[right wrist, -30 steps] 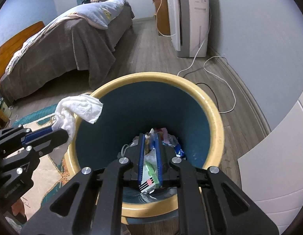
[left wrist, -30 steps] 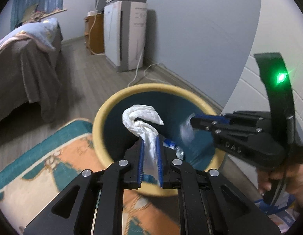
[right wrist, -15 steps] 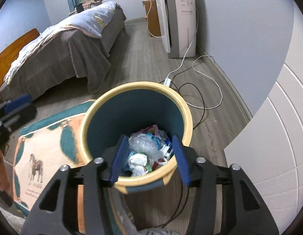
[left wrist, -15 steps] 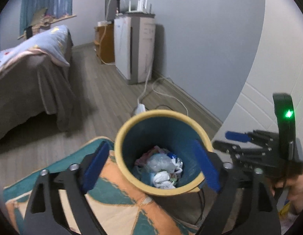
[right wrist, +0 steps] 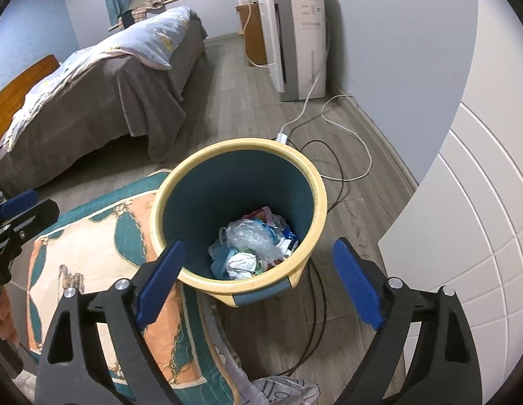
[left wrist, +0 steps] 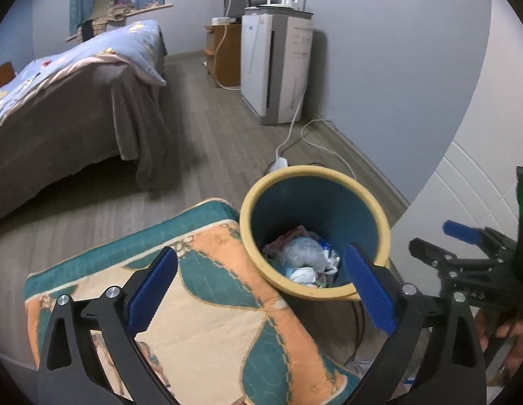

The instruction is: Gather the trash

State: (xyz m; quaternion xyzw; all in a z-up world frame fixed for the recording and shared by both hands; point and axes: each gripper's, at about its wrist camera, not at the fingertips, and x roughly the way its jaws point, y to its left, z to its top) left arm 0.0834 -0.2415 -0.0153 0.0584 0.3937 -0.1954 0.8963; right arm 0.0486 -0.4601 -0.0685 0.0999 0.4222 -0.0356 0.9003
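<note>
A yellow-rimmed bin [left wrist: 248,209] [right wrist: 154,216] with a teal inside stands on the floor at the rug's edge. Crumpled trash [left wrist: 303,256] [right wrist: 251,239] lies at its bottom: clear plastic, white tissue and coloured wrappers. My left gripper [left wrist: 259,268] hovers above and in front of the bin, its jaws opening wide with nothing between the blue pads. My right gripper [right wrist: 258,253] hangs over the bin's near rim, its jaws also opening and empty. Each gripper shows at the edge of the other's view, the right gripper [left wrist: 464,236] and the left gripper [right wrist: 18,209].
An orange and teal rug [left wrist: 200,303] [right wrist: 102,270] lies left of the bin. Cables [right wrist: 332,175] trail behind it to a white appliance [left wrist: 275,67]. A bed [left wrist: 75,101] stands at the left, a white panelled surface [right wrist: 480,219] at the right. A white bag [right wrist: 281,388] lies near the bottom.
Both grippers opened and let go: the white tissue left my left gripper, the wrapper my right. Both pieces dropped into the bin, and both grippers rose and drew back from it.
</note>
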